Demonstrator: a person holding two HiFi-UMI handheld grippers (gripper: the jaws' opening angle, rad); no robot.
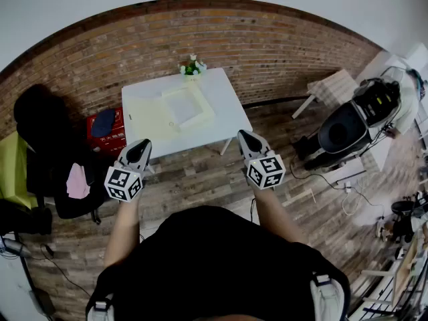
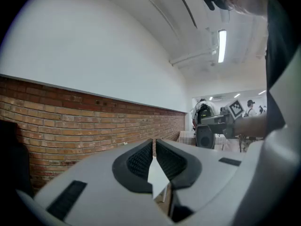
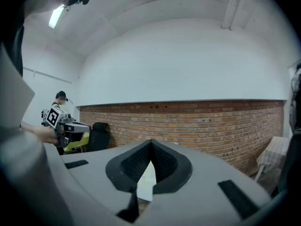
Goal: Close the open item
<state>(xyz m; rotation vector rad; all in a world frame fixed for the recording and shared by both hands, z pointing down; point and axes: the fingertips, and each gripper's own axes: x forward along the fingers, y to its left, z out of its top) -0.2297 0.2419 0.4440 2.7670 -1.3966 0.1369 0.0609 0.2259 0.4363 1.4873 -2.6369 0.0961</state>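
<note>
Nearest the camera, the person's two bare forearms reach forward over the wooden floor (image 1: 194,172), each carrying a gripper short of the table. The left gripper (image 1: 142,144) has its jaws clenched together with nothing between them, and the right gripper (image 1: 244,135) is pinched closed and empty too. Just beyond their tips stands a white table (image 1: 224,92), and on it lies the open pale yellow case (image 1: 172,112), its lid folded flat to the left of the tray half; neither gripper touches it. A small bunch of flowers (image 1: 192,65) sits at the table's far edge. A red crate (image 1: 107,136) stands left of the table, a scooter (image 1: 351,126) well off to the right, and a brick wall (image 1: 267,45) behind.
</note>
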